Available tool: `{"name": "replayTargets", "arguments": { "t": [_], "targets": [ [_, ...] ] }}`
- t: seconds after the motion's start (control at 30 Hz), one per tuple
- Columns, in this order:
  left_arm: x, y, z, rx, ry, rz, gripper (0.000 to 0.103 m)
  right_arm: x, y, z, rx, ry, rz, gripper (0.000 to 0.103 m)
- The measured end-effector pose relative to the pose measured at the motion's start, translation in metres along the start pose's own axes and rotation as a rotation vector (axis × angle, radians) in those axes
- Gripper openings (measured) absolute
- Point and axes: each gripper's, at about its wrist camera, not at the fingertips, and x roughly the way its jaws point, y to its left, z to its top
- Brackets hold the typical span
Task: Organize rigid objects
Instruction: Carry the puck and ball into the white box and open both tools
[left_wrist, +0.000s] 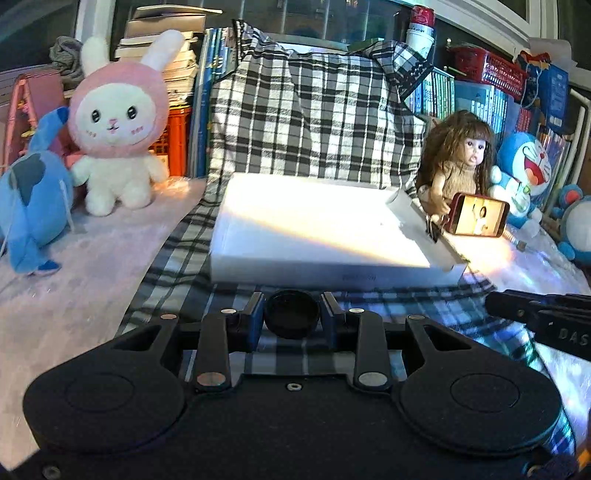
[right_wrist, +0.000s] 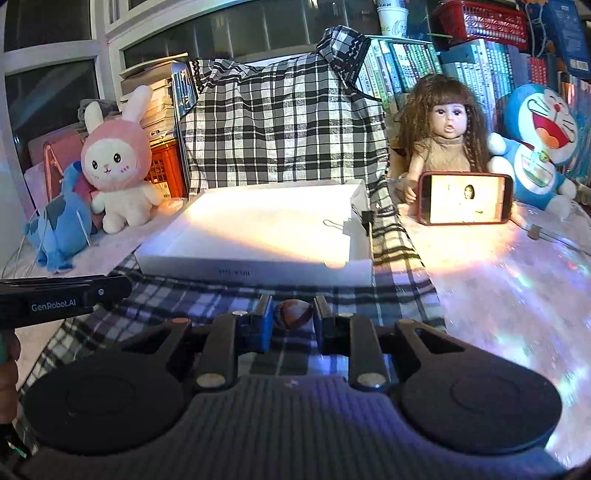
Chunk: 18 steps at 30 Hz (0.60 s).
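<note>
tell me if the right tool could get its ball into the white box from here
Probably yes: the right tool is shut on a small ball, and the open white box lies straight ahead with only checked cloth between.

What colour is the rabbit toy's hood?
Pink, with white ears; the rabbit toy shows best in the left wrist view.

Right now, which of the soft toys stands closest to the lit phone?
The blue-and-white cat plush, sitting just right of the phone. The pink-hooded rabbit and the blue plush sit far off, left of the white box.
</note>
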Motion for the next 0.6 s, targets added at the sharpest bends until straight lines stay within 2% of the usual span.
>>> {"name": "replayTargets", "arguments": {
  "t": [0.37, 0.5, 0.6],
  "targets": [
    [0.053, -0.006, 0.065, 0.013, 0.038, -0.052, 0.031, 0.053, -0.004, 0.057, -0.009, 0.073, 0.012, 0.027],
    [0.091, -0.007, 0.092, 0.005, 0.088, -0.065, 0.031, 0.083, -0.013, 0.081, 0.002, 0.115, 0.037, 0.027],
    [0.122, -0.010, 0.109, 0.017, 0.116, -0.064, 0.031, 0.111, -0.016, 0.099, 0.001, 0.162, 0.024, 0.027]
  ]
}}
